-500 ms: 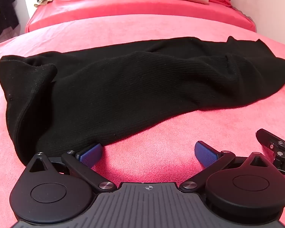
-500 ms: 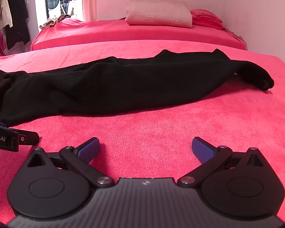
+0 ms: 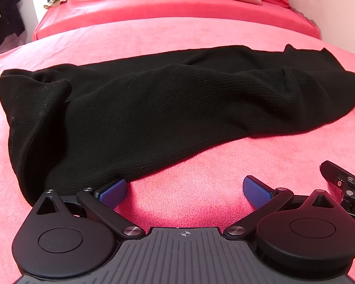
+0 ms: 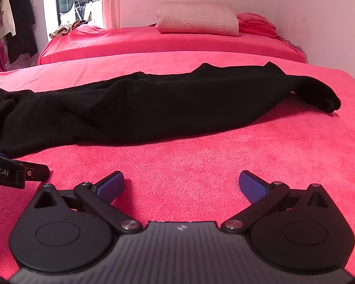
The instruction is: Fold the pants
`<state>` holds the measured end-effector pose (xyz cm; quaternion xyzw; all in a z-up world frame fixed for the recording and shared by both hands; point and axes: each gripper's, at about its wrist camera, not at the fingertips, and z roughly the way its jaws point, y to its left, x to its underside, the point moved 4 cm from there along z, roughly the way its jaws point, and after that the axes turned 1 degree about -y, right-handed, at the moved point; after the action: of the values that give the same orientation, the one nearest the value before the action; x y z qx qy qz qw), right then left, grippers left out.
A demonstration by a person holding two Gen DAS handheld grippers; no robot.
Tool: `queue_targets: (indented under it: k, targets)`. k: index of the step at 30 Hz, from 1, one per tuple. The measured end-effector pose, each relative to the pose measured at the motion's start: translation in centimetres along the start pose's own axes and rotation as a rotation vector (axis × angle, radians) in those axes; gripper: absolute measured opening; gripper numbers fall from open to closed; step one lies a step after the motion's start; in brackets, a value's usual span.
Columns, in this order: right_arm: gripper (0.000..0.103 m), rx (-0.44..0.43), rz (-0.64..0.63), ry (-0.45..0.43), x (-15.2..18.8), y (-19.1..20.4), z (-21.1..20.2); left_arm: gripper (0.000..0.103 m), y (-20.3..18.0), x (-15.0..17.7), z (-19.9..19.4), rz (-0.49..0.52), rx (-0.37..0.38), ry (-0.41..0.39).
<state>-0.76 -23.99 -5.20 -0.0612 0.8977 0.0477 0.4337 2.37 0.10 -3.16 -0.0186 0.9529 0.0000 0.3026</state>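
Black knit pants (image 3: pixel 168 108) lie lengthwise across the pink bed cover, waist end bunched at the left, legs running right; they also show in the right wrist view (image 4: pixel 153 108), ending in a foot tip at the right. My left gripper (image 3: pixel 184 191) is open and empty, its left pad at the pants' near edge. My right gripper (image 4: pixel 181 187) is open and empty over bare cover, a hand's width short of the pants. The right gripper's finger (image 3: pixel 340 177) shows at the left view's right edge; the left gripper's body (image 4: pixel 14 172) shows at the right view's left edge.
The pink towelling cover (image 4: pixel 224 156) spans the bed. A second bed (image 4: pixel 168 42) behind carries a cream pillow (image 4: pixel 196 19) and folded pink cloth (image 4: pixel 255 23). Clothes hang at far left (image 4: pixel 16 21). A wall is on the right.
Both grippers have crept slightly forward toward the pants. The left pad now reaches the pants' near edge. The pants have not moved.
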Motion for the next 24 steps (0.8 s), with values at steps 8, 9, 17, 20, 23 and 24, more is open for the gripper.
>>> queue_targets:
  k: [8,9,17,20,23,24]
  targets:
    - [0.103,0.0,0.0,-0.001,-0.02,0.01,0.07,0.103,0.0,0.06,-0.06,0.001,0.0,-0.008]
    - [0.103,0.0,0.0,-0.001,-0.02,0.0,0.1,0.103,-0.01,0.05,-0.06,0.001,-0.001,-0.008]
    - [0.103,-0.001,0.001,-0.003,0.13,-0.07,0.22,0.103,0.12,0.11,-0.09,0.001,-0.001,-0.007]
    - [0.103,-0.002,0.001,-0.002,-0.06,-0.13,0.21,0.103,0.12,0.07,-0.1,0.0,-0.002,-0.006]
    - [0.103,-0.002,0.002,-0.002,-0.12,-0.04,0.07,0.103,-0.12,0.08,-0.09,0.0,-0.005,-0.003]
    - [0.103,-0.002,0.002,-0.003,-0.08,-0.04,0.05,0.103,-0.12,0.05,-0.07,0.0,-0.005,-0.002]
